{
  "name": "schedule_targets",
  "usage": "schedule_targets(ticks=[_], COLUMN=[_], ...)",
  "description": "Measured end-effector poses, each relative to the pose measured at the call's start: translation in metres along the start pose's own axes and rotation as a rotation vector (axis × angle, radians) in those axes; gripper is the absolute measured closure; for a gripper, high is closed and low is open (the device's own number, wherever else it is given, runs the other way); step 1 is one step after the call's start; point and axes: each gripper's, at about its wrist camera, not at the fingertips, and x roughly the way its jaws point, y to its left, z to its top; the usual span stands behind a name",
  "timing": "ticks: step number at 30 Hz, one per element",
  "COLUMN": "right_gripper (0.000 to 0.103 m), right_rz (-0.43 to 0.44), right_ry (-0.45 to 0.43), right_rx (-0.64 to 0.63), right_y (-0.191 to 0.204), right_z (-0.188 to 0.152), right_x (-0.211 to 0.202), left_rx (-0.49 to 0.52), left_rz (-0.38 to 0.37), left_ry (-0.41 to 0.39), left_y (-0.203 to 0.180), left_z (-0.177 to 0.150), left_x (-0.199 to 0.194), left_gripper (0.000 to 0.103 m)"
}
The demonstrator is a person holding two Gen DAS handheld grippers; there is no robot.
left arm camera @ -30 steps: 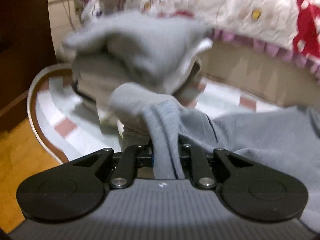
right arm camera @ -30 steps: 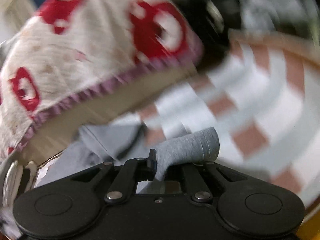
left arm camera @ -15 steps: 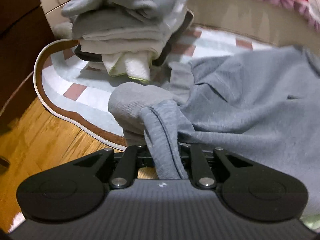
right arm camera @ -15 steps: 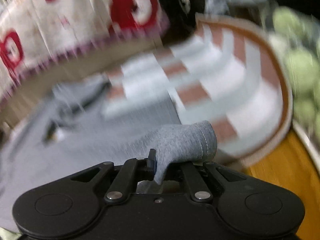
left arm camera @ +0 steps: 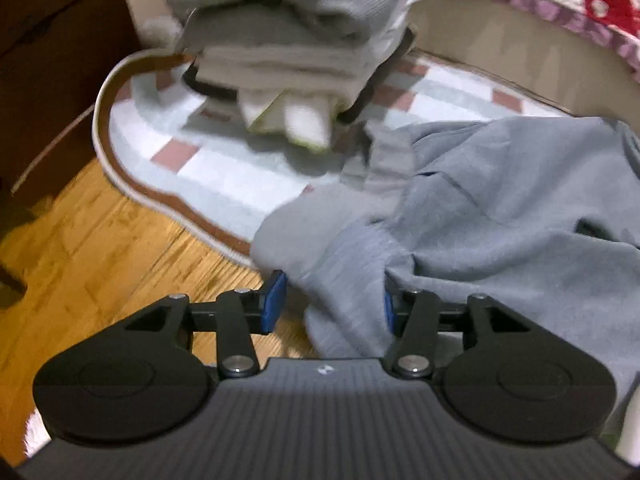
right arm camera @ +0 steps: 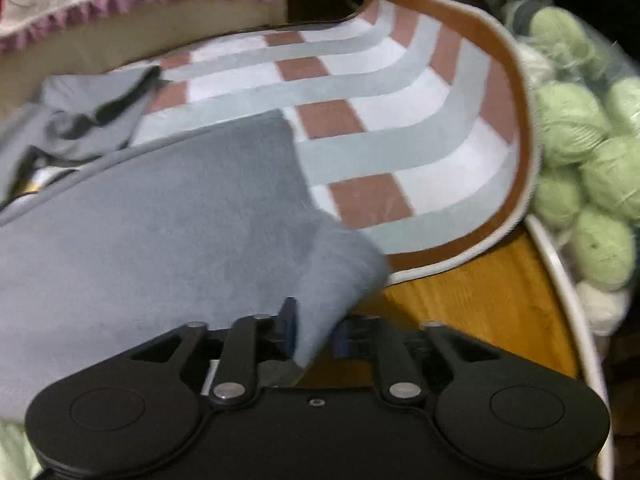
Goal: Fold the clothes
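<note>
Both tongs are spread wide right now. The left tongs [left arm camera: 330, 304] have a bunched end of the gray garment [left arm camera: 520, 200] lying loose between the blue pads, not pinched. Same deal on the right tongs [right arm camera: 314, 330], a corner of it just drapes through the gap. The garment is spread over the checked rug [right arm camera: 400, 120], hanging onto the wood floor [left arm camera: 100, 248]. A pile of folded clothes [left arm camera: 288, 40] sits on the rug's far end, by the bed [left arm camera: 520, 52].

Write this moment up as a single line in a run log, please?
task: fold clothes | left gripper: open, grey garment between fingers | right gripper: open, garment corner draped between | garment on checked rug | folded stack behind
</note>
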Motion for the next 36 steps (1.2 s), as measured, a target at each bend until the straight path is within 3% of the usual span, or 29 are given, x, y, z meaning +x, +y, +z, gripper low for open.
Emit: schedule_targets(ticks=[4,7,9,13,16,21,22,25,28,32,36], right_gripper=[0.061,0.060,0.058,0.053,0.052,0.052,0.052,0.052,0.050,0.049,0.050], right_rz=[-0.069,0.019,0.113,0.338,0.496,0.586,0.589,0.491,0.458,0.431,0.273], right_ry=[-0.054,-0.138,-0.163,-0.159,-0.104,0.027,0.049,0.054,0.026,0.009,-0.029], right_rx=[-0.013,-0.031,-0.070,-0.163,-0.247,-0.373,-0.400,-0.505,-0.539,-0.500,-0.468], right_y=[0.018,0.046,0.077,0.166,0.246,0.380,0.405,0.467,0.499,0.498,0.469], right_z=[0.015,0.041,0.060,0.097,0.121,0.162,0.171,0.197,0.216,0.216,0.205], right_x=[-0.017,-0.050,-0.070,-0.096,-0.104,-0.101,-0.099,-0.090,-0.073,-0.027,0.040], left_rx=[-0.023,-0.090,-0.084,0.008,0.066,0.136,0.149,0.208,0.249,0.305,0.377], left_rz=[-0.018,-0.113,-0.184,-0.238,-0.256,-0.244,-0.242,-0.231,-0.267,-0.307,-0.288], left_ry=[-0.104,-0.178,-0.200,-0.173,-0.158,-0.111,-0.101,-0.091,-0.082,-0.054,-0.042], left_y=[0.004,0.014,0.009,-0.021,-0.041,-0.069,-0.075,-0.098,-0.123,-0.152,-0.168], left_z=[0.006,0.020,0.032,0.060,0.083,0.121,0.127,0.144,0.151,0.156,0.170], left_x=[-0.033,-0.054,-0.057,-0.038,-0.009,0.050,0.060,0.087,0.113,0.149,0.187], left_gripper=[0.055,0.051,0.051,0.048,0.047,0.047,0.047,0.047,0.045,0.042,0.042])
